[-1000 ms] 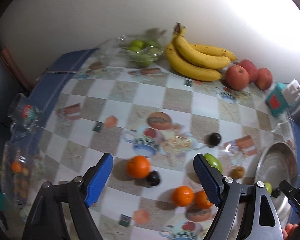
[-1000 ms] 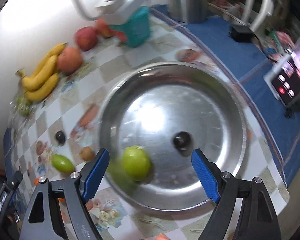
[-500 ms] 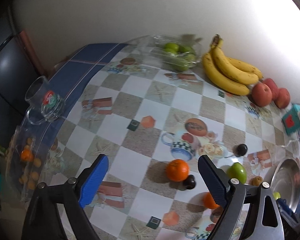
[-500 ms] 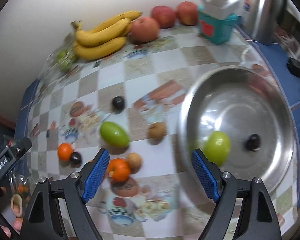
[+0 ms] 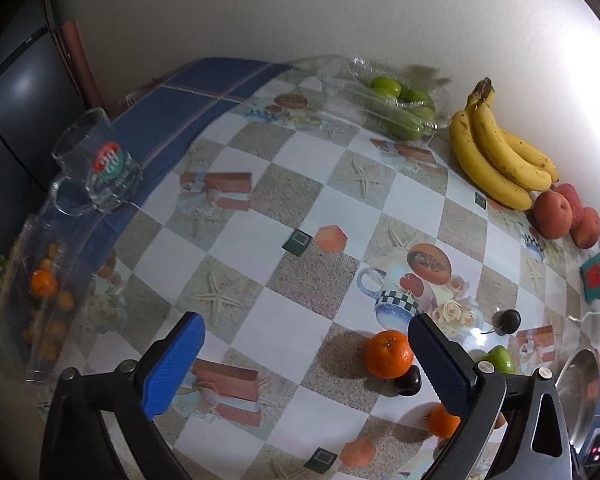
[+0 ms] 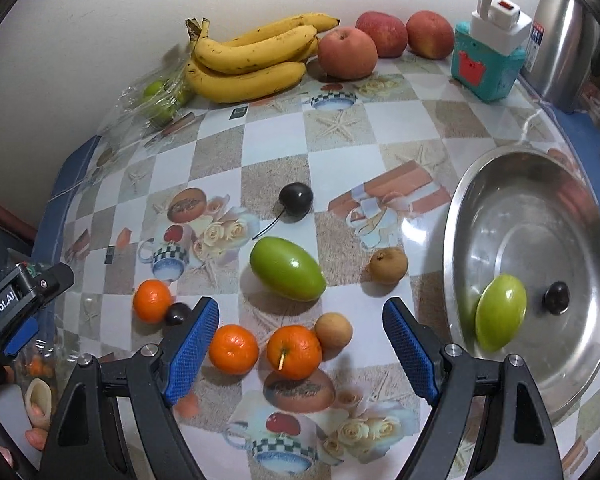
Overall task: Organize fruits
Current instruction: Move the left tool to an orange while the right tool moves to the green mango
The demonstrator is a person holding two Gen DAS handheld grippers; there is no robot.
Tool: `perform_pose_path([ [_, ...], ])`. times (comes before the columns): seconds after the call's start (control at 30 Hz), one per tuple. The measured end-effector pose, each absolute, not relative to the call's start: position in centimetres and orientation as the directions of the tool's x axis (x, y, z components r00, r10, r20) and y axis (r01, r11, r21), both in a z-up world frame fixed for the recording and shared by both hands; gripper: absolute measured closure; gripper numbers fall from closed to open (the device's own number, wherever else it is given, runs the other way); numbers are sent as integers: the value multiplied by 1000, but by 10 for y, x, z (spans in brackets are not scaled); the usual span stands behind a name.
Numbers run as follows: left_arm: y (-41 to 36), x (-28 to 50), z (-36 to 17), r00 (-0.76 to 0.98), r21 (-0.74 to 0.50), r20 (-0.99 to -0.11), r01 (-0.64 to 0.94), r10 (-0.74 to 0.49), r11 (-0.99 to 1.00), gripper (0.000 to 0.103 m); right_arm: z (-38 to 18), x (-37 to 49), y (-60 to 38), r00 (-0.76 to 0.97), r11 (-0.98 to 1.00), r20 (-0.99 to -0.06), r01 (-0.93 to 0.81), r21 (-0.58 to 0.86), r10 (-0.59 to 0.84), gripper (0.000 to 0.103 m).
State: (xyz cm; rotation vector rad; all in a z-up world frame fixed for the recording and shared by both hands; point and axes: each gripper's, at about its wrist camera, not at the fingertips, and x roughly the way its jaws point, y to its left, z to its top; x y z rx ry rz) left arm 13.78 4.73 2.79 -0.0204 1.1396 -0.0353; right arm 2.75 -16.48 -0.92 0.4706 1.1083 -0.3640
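Both views are swinging off the bowl (image 6: 464, 216) toward loose fruit on the table (image 6: 340, 128). Right gripper (image 6: 300, 350) is hanging released over two oranges (image 6: 294, 352); left gripper (image 5: 306, 360) jaws are opening, empty. Risk: oranges touching (one could roll away). Third orange (image 5: 442, 422) half hidden behind left jaw.

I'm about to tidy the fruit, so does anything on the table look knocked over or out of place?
Yes: the glass mug lies tipped on its side at the table's edge. Loose fruit is also scattered over the tablecloth, with only a green fruit and a dark one in the metal bowl.
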Motion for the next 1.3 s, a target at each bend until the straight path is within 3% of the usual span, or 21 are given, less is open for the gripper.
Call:
perform_pose_path([
  [1.3,21,159,-26,239,-181,-953,47,-187,982,1,-38,69,-175,357,749,-932,635,190,-67,22],
])
